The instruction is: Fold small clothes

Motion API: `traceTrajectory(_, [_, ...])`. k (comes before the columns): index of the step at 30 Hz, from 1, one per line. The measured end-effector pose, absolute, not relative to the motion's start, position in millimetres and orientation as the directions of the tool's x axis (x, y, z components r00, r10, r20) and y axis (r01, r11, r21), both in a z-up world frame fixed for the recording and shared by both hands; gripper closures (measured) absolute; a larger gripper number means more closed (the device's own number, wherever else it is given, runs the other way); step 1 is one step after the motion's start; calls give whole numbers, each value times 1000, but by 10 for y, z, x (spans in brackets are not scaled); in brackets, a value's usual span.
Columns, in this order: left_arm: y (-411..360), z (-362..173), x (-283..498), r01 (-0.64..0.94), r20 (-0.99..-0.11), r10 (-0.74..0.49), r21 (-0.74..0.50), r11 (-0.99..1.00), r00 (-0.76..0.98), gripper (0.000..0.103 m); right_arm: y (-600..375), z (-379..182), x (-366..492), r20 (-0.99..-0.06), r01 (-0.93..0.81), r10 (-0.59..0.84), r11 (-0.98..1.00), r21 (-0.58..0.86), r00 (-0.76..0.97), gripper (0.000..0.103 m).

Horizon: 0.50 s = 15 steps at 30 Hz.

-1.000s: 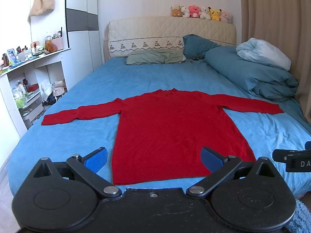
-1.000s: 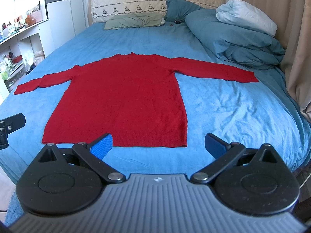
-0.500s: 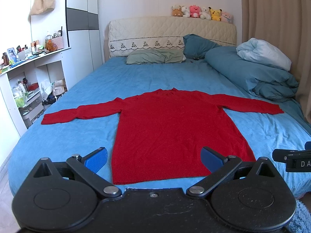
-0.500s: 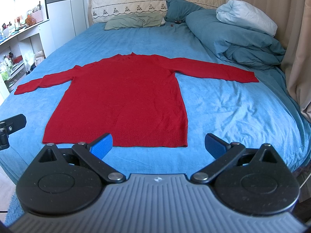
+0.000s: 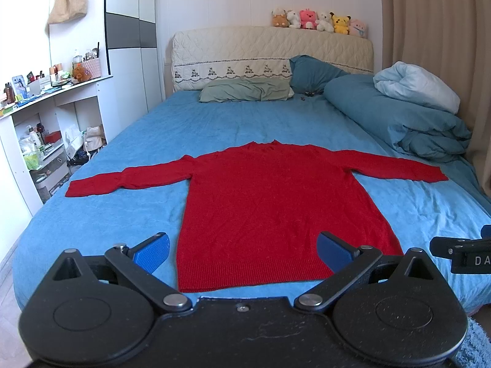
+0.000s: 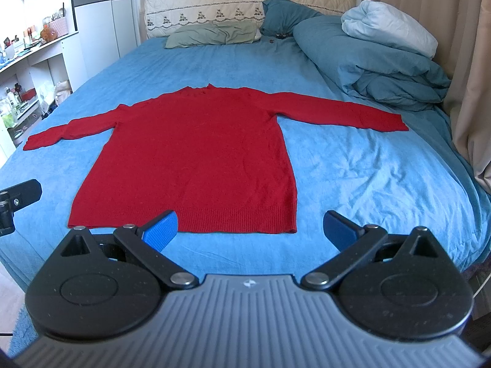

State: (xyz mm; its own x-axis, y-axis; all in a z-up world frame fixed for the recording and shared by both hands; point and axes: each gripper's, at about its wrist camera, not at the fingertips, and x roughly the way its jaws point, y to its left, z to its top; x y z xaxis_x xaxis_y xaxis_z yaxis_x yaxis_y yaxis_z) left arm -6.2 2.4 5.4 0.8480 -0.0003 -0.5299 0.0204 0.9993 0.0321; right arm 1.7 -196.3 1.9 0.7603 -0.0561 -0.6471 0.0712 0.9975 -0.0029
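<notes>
The red sweater [image 5: 276, 202] lies flat on the bed [image 5: 122, 214] (sleeves spread for folding), both hand-held grippers [image 5: 242, 250] [image 6: 250, 225] gaping, empty.

Open blue bed [image 6: 353, 165] surrounds the flat red sweater [image 6: 196, 156] on every side. A heaped duvet [image 6: 377, 61] crowds the far right, pillows [image 6: 214, 35] line the headboard, and shelves [image 5: 40, 141] flank the bed's left edge.
</notes>
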Motion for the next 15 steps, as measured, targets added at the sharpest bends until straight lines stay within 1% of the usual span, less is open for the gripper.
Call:
traceTrajectory(11, [27, 58, -60, 26, -528, -6, 32, 999, 849, 0, -1938, 73, 19, -643, 76, -59, 997, -2, 764, 0])
traceTrajectory(15, [16, 180, 9, 33, -510, -19, 18, 999, 860, 0, -2047, 163, 92, -634, 95, -63, 995, 16, 771, 0])
